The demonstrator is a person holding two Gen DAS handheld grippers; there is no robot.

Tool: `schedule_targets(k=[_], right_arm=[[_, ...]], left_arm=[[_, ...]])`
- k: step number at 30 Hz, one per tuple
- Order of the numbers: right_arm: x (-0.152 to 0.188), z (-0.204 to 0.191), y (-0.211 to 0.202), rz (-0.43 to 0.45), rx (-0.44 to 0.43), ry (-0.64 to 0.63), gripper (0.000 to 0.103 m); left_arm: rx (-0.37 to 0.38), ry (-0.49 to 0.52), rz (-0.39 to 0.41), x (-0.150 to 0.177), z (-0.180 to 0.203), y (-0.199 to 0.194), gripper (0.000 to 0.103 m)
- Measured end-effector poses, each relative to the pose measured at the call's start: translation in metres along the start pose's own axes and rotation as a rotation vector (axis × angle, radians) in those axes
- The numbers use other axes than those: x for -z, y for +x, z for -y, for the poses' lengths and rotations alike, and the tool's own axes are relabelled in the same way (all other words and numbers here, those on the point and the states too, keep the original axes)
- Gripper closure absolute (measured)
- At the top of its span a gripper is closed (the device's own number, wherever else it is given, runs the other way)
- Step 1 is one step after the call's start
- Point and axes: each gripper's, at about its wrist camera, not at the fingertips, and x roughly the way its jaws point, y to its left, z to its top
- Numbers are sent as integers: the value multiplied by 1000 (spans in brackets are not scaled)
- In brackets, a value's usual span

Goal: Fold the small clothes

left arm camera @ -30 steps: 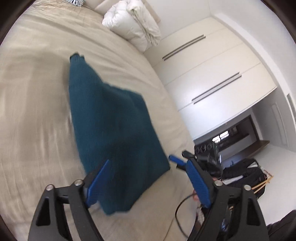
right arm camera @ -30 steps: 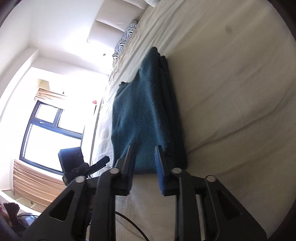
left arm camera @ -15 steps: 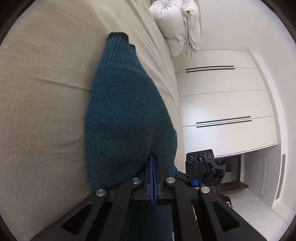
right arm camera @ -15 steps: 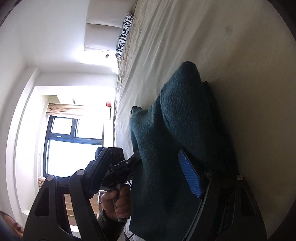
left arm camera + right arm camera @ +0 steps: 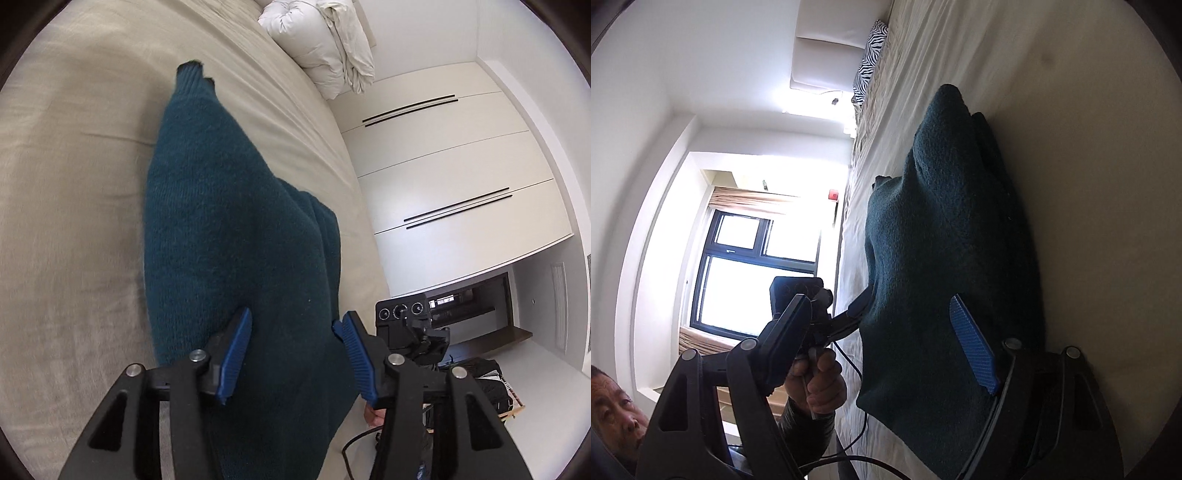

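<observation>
A dark teal knit garment (image 5: 229, 236) lies folded on the beige bed (image 5: 66, 184), its cuff end pointing away. My left gripper (image 5: 291, 354) is open, its blue pads spread over the garment's near edge, holding nothing. In the right wrist view the same garment (image 5: 945, 236) lies bunched, partly lifted along its left edge. My right gripper (image 5: 882, 336) is open wide, its blue pad (image 5: 973, 343) resting over the cloth. The left gripper (image 5: 857, 310) shows there at the garment's left edge.
A white folded duvet (image 5: 317, 40) sits at the bed's far end. White wardrobe doors (image 5: 443, 177) stand beyond the bed. A zebra pillow (image 5: 870, 59) and a window (image 5: 753, 266) show in the right wrist view. The person's hand (image 5: 816, 380) holds the left gripper.
My left gripper was shut on the garment's edge half a second ago and has opened and let go. My right gripper stayed open. The garment has settled lower on the bed.
</observation>
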Motion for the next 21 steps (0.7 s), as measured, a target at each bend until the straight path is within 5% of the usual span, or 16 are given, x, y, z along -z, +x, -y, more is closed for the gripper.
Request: schedule_targets(k=[3, 14, 18, 21], right_arm=[[11, 4, -15, 35, -15, 18, 26], [44, -13, -36, 24, 80, -50, 26], [29, -29, -62, 92, 172, -100, 24], [9, -26, -51, 26, 251, -91, 24]], left_arm=[[-3, -27, 17, 8, -2, -9, 58], [-71, 45, 22, 47, 5, -33, 45], [-102, 7, 126, 39, -3, -52, 21], [-91, -35, 120, 27, -10, -48, 19]])
